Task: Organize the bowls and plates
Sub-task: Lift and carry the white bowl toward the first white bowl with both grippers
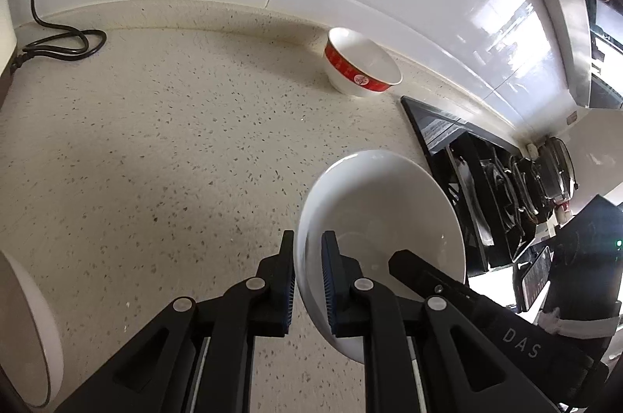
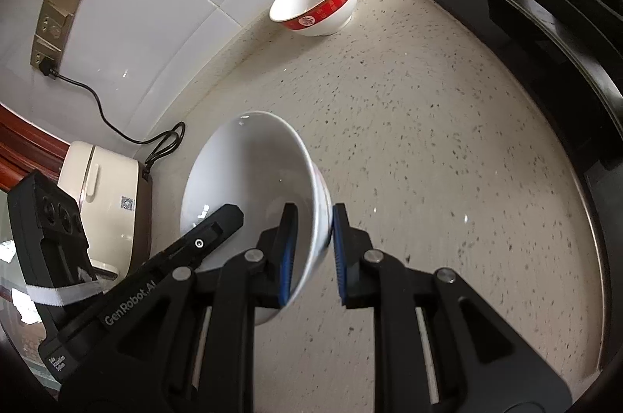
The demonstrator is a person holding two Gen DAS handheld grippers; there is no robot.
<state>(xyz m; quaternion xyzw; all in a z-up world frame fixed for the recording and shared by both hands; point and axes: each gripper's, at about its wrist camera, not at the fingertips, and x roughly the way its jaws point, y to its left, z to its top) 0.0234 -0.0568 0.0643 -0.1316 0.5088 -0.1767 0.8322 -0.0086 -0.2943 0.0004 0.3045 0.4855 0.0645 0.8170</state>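
A plain white bowl [image 1: 381,202] hangs tilted above the speckled counter [image 1: 175,140], held from both sides. My left gripper [image 1: 307,241] is shut on its left rim, one pad inside and one outside. My right gripper [image 2: 314,214] is shut on the opposite rim of the same bowl [image 2: 249,171]. Each view shows a finger of the other gripper reaching into the bowl: the right one's finger [image 1: 412,263] and the left one's finger [image 2: 218,222]. A second bowl with a red band [image 1: 362,62] [image 2: 315,4] stands upright at the back against the wall.
A black gas stove [image 1: 467,160] [image 2: 545,23] borders the counter on the right. A white appliance [image 2: 109,187] with a black cable [image 1: 58,39] sits at the left, plugged into wall sockets [image 2: 58,12]. A white rounded edge [image 1: 31,327] shows at lower left.
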